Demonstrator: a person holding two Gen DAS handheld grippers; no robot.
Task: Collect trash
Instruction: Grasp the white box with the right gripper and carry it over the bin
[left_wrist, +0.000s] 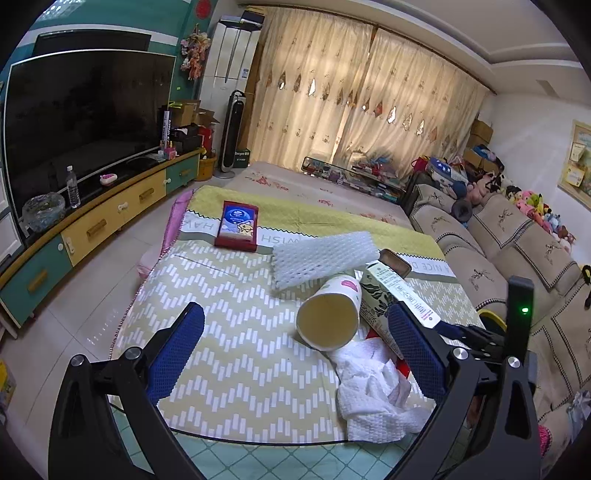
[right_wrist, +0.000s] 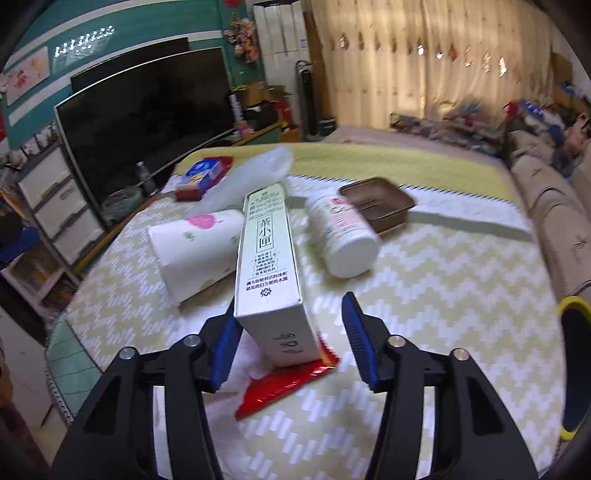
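Observation:
Trash lies on a table with a zigzag cloth (left_wrist: 236, 332). A paper cup (left_wrist: 330, 314) lies on its side, open end toward me, also in the right wrist view (right_wrist: 195, 247). A tall white tea carton (right_wrist: 267, 266) lies between my right gripper's open fingers; the left pad (right_wrist: 223, 347) is at its side, the right pad (right_wrist: 356, 343) stands apart. The carton (left_wrist: 391, 295) rests on a red wrapper (right_wrist: 291, 380) and crumpled white tissue (left_wrist: 373, 391). My right gripper (right_wrist: 290, 345) is open. My left gripper (left_wrist: 295, 354) is open and empty above the cloth, near the cup.
A white foam net (left_wrist: 321, 258), a red box (left_wrist: 238, 225), a white bottle (right_wrist: 341, 236) and a brown tin (right_wrist: 378, 203) also lie on the table. A yellow-rimmed bin (right_wrist: 574, 369) stands at the right. A sofa (left_wrist: 517, 258) is right, a TV cabinet (left_wrist: 92, 225) left.

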